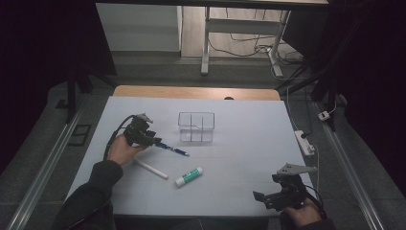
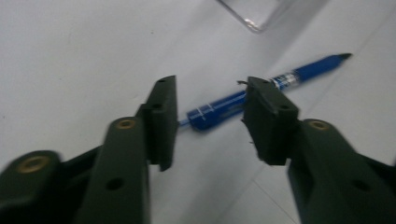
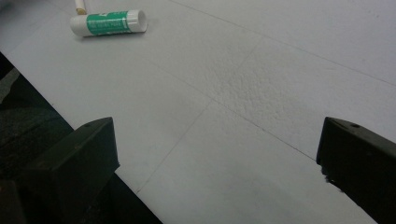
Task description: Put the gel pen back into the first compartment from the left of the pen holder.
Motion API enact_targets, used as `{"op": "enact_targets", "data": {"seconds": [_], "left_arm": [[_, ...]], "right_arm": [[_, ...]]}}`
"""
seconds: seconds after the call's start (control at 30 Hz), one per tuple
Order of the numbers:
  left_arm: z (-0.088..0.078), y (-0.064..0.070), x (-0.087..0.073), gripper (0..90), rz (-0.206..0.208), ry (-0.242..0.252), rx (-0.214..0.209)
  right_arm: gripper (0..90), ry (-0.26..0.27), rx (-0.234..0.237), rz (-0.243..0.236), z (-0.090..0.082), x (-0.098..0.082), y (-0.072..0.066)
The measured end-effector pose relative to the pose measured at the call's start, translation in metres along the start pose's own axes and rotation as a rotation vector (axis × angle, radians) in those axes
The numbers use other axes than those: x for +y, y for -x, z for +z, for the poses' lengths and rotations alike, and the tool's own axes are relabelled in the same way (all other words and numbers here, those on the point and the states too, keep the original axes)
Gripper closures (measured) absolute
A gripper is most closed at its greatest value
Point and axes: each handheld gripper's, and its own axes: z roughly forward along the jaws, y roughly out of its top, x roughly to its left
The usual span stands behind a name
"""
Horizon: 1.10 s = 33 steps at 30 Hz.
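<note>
Two black jaws of the left hand-held gripper (image 2: 210, 121) are seen standing part-way apart, one on each side of a blue pen (image 2: 261, 88) that lies on the white desk (image 2: 70, 70). No pad is seen pressing on the barrel, so the pen is bracketed but not yet gripped. Just beyond the jaw tips the pen's blunt end is found, and its long axis runs away from the left hand-held gripper and off to one side, with the dark tip pointing towards the clear divided box (image 1: 196, 127) farther off.

The pen is judged light, stiff and smooth — likely to roll or slip if it is pinched near an end. A hold across the mid-barrel, by the white label, is judged the safest.

Farther out, a white stick (image 1: 151, 169) and a green-and-white glue stick (image 1: 188, 177) are seen lying flat. The right hand-held gripper (image 1: 268, 197) is held low at the near edge of the desk, well apart from all of these — its jaws spread wide with nothing between them.
</note>
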Motion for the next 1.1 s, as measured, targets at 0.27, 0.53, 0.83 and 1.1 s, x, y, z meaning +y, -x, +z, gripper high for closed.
{"op": "enact_targets", "data": {"seconds": [0.27,0.53,0.83,1.1], "left_arm": [[0.021,-0.008,0.009,88.8,-0.016,-0.046,-0.003],[0.027,-0.011,0.005,88.8,-0.029,-0.094,0.016],[0.018,-0.003,-0.005,88.9,-0.034,-0.142,-0.021],[0.011,0.009,-0.014,88.8,0.001,-0.184,-0.024]], "right_arm": [[0.0,-0.012,0.01,-0.007,0.001,0.0,0.0],[0.0,-0.015,0.018,-0.011,0.001,0.0,0.0],[0.0,-0.021,0.017,-0.018,0.002,0.0,-0.001],[0.0,-0.026,0.019,-0.025,0.003,0.001,-0.001]]}}
